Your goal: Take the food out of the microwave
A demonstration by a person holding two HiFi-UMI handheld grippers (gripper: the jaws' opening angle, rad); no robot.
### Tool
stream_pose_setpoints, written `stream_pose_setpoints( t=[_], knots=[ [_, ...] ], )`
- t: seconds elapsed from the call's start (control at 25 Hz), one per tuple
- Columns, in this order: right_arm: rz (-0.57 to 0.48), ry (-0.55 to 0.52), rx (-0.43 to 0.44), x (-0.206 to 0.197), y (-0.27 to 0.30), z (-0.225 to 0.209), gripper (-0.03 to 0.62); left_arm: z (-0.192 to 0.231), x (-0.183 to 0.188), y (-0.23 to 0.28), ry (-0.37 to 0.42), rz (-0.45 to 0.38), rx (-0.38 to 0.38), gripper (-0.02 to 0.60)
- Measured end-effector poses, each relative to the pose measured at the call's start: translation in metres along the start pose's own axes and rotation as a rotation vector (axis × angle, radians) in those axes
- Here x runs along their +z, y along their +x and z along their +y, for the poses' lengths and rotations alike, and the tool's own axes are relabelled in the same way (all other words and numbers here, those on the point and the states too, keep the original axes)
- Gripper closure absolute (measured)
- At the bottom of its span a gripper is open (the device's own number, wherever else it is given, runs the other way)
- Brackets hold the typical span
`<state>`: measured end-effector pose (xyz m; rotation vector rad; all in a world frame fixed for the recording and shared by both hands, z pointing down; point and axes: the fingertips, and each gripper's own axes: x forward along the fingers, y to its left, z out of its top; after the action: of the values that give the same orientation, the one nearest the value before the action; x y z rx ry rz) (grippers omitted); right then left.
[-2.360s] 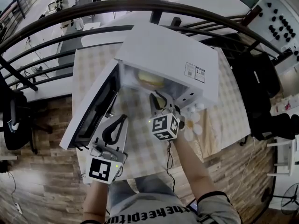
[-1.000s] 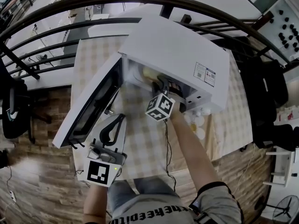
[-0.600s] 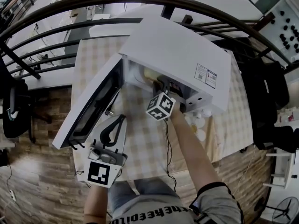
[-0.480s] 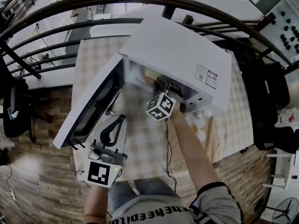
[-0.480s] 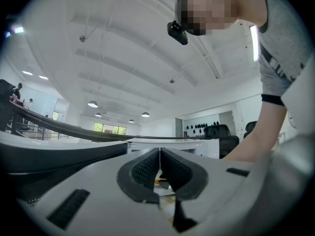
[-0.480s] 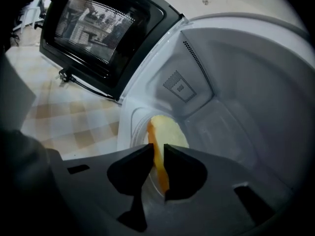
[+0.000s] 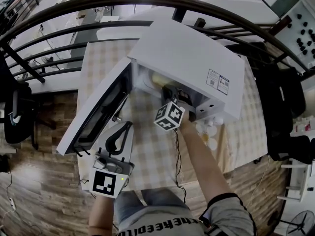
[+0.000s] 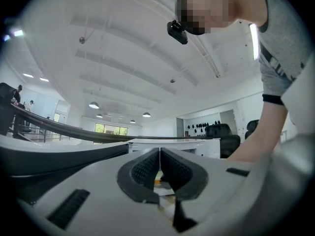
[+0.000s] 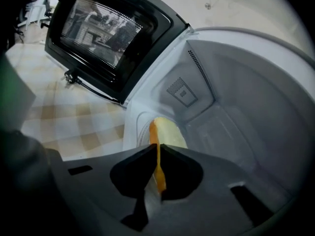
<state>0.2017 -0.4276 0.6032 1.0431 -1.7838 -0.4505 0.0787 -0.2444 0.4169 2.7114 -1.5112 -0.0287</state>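
Note:
The white microwave (image 7: 192, 58) stands on the table with its door (image 7: 98, 112) swung open to the left. Inside lies pale yellow food (image 9: 172, 132) on a plate with an orange rim (image 9: 153, 134); in the head view the food (image 7: 157, 77) shows only as a strip at the cavity mouth. My right gripper (image 9: 157, 156) reaches into the cavity (image 7: 172, 90). Its jaws have just been closing and now pinch the plate's orange rim. My left gripper (image 7: 127, 126) hangs low in front of the door, shut with nothing in it (image 8: 160, 163).
The microwave sits on a checked tablecloth (image 7: 147, 151). Small white cups (image 7: 209, 132) stand at its right front corner. A dark railing (image 7: 74, 33) curves behind the table, and a black chair (image 7: 15, 117) stands on the wooden floor at left.
Since the earliest frame my right gripper has gone from in front of the microwave into its cavity, and it has stayed there over the last second. The left gripper has not moved.

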Motion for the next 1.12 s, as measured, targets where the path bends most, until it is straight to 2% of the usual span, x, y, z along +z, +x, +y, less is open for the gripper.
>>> stream_pose_setpoints(
  t=[0.36,0.6,1.12],
  knots=[
    [-0.042,-0.013,0.031,0.007,-0.017,0.015,0.572,-0.010,0.002,-0.002,0.008,-0.003,-0.001,0.571],
    [-0.039,-0.005,0.042,0.007,-0.016,0.017,0.525,-0.011,0.003,-0.004,0.007,-0.005,0.001,0.571],
    [-0.040,-0.046,0.060,0.009,-0.012,0.021,0.491,-0.010,0.003,-0.002,0.008,-0.011,0.008,0.571]
  ],
)
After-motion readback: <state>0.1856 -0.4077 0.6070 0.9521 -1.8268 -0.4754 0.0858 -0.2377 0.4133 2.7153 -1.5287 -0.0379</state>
